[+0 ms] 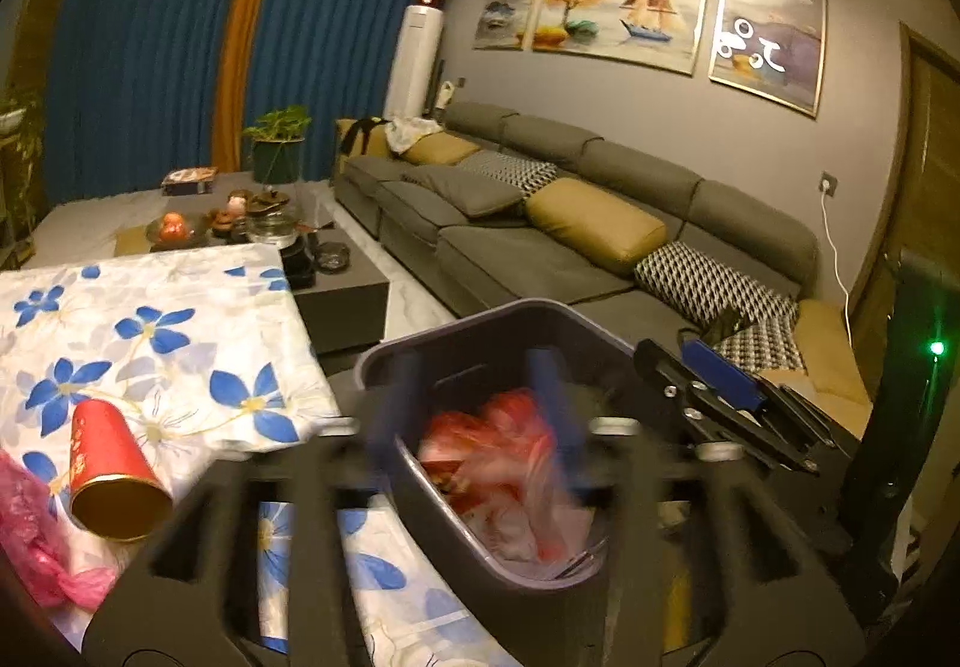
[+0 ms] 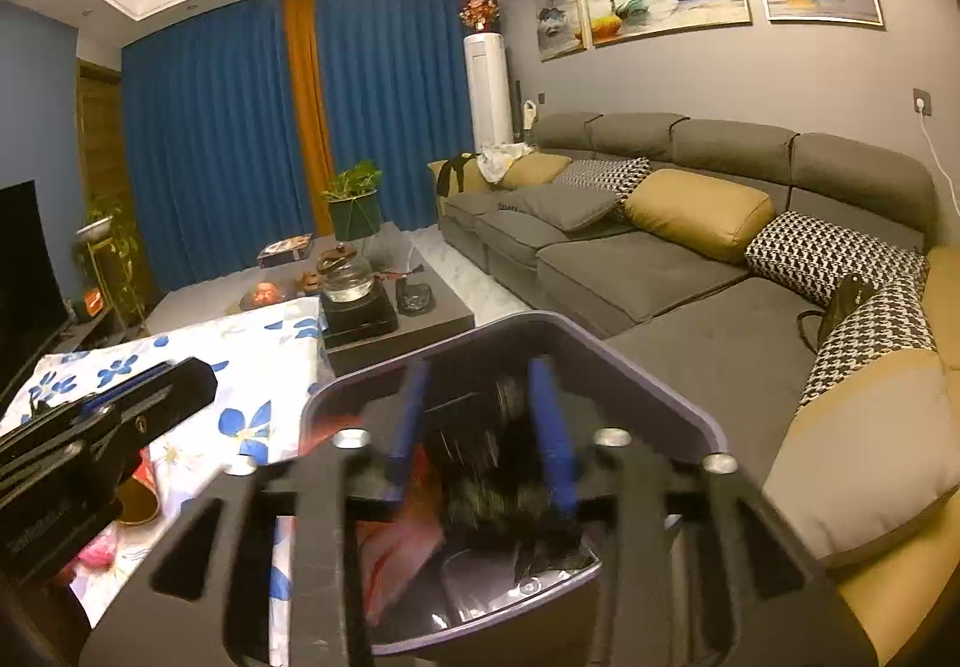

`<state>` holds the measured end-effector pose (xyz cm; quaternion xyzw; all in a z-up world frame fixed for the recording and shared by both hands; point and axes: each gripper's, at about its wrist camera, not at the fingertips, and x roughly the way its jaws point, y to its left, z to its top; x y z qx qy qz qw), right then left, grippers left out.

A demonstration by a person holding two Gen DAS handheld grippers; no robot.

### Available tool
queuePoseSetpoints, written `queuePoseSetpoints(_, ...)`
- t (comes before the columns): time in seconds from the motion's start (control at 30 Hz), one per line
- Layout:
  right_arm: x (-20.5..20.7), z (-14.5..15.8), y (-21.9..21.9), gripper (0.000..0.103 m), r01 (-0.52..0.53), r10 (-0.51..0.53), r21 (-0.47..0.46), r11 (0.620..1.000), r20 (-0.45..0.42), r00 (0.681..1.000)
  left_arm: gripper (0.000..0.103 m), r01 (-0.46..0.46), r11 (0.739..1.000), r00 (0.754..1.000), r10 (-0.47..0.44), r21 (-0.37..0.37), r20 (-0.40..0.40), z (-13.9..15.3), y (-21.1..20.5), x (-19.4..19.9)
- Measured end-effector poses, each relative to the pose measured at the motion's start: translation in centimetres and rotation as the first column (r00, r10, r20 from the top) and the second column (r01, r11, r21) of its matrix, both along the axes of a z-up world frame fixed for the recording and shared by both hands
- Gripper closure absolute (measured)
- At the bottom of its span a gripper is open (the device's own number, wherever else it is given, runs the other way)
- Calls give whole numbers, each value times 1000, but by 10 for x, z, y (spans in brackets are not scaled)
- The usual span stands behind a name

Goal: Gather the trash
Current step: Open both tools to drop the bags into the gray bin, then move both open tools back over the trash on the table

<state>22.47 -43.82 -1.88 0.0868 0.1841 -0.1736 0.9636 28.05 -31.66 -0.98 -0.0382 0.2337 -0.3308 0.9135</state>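
Both grippers point down into the bin (image 1: 384, 361) at 6 o'clock — left gripper (image 1: 480, 409) spread above a red bag (image 1: 510, 457), right gripper (image 2: 480, 415) apart around dark trash (image 2: 498, 487). Cup (image 1: 114, 475) lies at 9 o'clock.

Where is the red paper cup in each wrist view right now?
Left wrist: the red paper cup lies on its side at lower left on the floral tablecloth, gold mouth facing the camera.
Right wrist: only part of the cup shows at lower left, behind the left gripper.
Shared landmark: the grey trash bin.
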Motion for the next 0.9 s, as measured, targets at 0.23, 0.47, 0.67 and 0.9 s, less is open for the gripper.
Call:
queuePoseSetpoints(0.23,-24,10,9,27,27,-27,-15,1000,26,999,16,-169,985,985,167,39,48,12,27,-13)
queuePoseSetpoints(0.47,-61,19,43,8,24,-21,-68,997,52,998,12,-281,957,958,276,67,74,20,74,-48)
queuePoseSetpoints(0.67,-89,19,91,7,-59,66,-86,995,86,994,12,-365,928,927,354,78,121,26,129,-85)
queuePoseSetpoints(0.9,-104,3,155,7,-228,229,-33,973,34,973,12,-509,855,856,491,98,162,9,216,-124)
